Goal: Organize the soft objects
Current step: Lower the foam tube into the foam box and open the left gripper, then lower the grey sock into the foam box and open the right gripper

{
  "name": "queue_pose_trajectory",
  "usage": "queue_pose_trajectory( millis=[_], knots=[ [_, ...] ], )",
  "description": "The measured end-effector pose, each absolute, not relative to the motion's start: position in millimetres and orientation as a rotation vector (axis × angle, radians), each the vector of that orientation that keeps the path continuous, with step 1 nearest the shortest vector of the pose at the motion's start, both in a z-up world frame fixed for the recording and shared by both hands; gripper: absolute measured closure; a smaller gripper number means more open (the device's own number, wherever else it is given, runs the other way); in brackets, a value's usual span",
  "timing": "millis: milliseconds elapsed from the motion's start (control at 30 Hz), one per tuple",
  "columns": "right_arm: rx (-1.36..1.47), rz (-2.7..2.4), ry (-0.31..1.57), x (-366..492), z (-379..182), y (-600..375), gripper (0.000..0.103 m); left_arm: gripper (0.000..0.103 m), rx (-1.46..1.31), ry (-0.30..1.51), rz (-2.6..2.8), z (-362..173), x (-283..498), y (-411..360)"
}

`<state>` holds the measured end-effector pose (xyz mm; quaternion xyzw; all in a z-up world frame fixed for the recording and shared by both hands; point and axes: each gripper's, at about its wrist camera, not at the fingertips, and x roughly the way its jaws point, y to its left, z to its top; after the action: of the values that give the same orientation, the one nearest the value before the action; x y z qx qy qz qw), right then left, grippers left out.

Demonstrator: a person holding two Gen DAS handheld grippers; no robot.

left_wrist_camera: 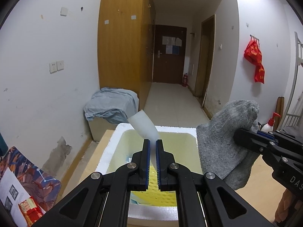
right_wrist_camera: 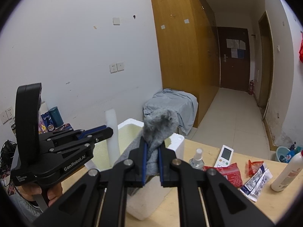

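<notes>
My left gripper (left_wrist_camera: 153, 141) is shut on a white foam strip (left_wrist_camera: 144, 126) that sticks up and leans left over the open white styrofoam box (left_wrist_camera: 121, 132). A yellow sponge (left_wrist_camera: 161, 194) lies inside the box, under the fingers. My right gripper (right_wrist_camera: 152, 145) is shut on a grey sock (right_wrist_camera: 161, 126), which bunches above the fingertips and hangs down beside the box's right wall. From the left wrist view the sock (left_wrist_camera: 227, 141) and right gripper (left_wrist_camera: 238, 136) are at the right. The right wrist view has the left gripper (right_wrist_camera: 108, 130) and foam strip (right_wrist_camera: 111, 132) at left.
On the wooden table (right_wrist_camera: 246, 208), right of the box, lie a spray bottle (right_wrist_camera: 197, 159), a white remote (right_wrist_camera: 225, 156), red snack packets (right_wrist_camera: 231, 174) and a white lotion bottle (right_wrist_camera: 287, 172). A blue cloth (left_wrist_camera: 111, 104) covers a box on the floor behind.
</notes>
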<state>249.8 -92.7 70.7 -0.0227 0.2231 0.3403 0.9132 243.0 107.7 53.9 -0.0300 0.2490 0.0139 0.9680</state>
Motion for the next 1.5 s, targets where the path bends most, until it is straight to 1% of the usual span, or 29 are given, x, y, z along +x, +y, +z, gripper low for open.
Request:
queue_pose_trajectory(
  millis=[33, 100, 267, 300, 333, 367, 400, 433, 467, 1100, 1500],
  knots=[
    [-0.046, 0.701, 0.459, 250.0, 71.2, -93.3, 0.09, 0.096, -0.062, 0.5, 0.029, 54.5, 242.6, 107.9],
    [-0.047, 0.701, 0.458, 249.7, 71.8, -93.7, 0.09, 0.091, -0.062, 0.494, 0.032, 56.0, 242.7, 107.7],
    [-0.046, 0.701, 0.453, 249.8, 73.2, -95.8, 0.09, 0.09, -0.076, 0.494, 0.044, 56.1, 242.4, 111.6],
    [-0.046, 0.701, 0.452, 249.5, 73.2, -95.9, 0.09, 0.083, -0.075, 0.497, 0.041, 55.9, 242.5, 111.8],
    [-0.044, 0.7, 0.452, 250.1, 73.6, -96.6, 0.09, 0.074, -0.072, 0.5, 0.044, 55.8, 242.4, 111.9],
    [-0.046, 0.701, 0.452, 249.3, 73.2, -96.3, 0.09, 0.042, -0.07, 0.5, 0.053, 55.6, 242.0, 112.2],
    [-0.045, 0.7, 0.451, 249.3, 73.1, -96.6, 0.09, 0.013, -0.066, 0.494, 0.06, 55.9, 240.9, 111.9],
    [-0.047, 0.7, 0.451, 249.5, 73.2, -96.9, 0.09, 0.007, -0.071, 0.464, 0.071, 57.2, 236.4, 112.7],
    [-0.045, 0.702, 0.451, 249.2, 72.9, -97.2, 0.09, 0.003, -0.073, 0.443, 0.083, 58.8, 233.1, 113.5],
    [-0.055, 0.719, 0.452, 247.1, 74.3, -91.6, 0.09, 0.001, -0.049, 0.434, 0.155, 65.9, 217.3, 121.9],
    [-0.068, 0.75, 0.455, 244.6, 74.2, -77.6, 0.09, 0.001, -0.055, 0.392, 0.247, 75.4, 184.9, 146.5]
  ],
)
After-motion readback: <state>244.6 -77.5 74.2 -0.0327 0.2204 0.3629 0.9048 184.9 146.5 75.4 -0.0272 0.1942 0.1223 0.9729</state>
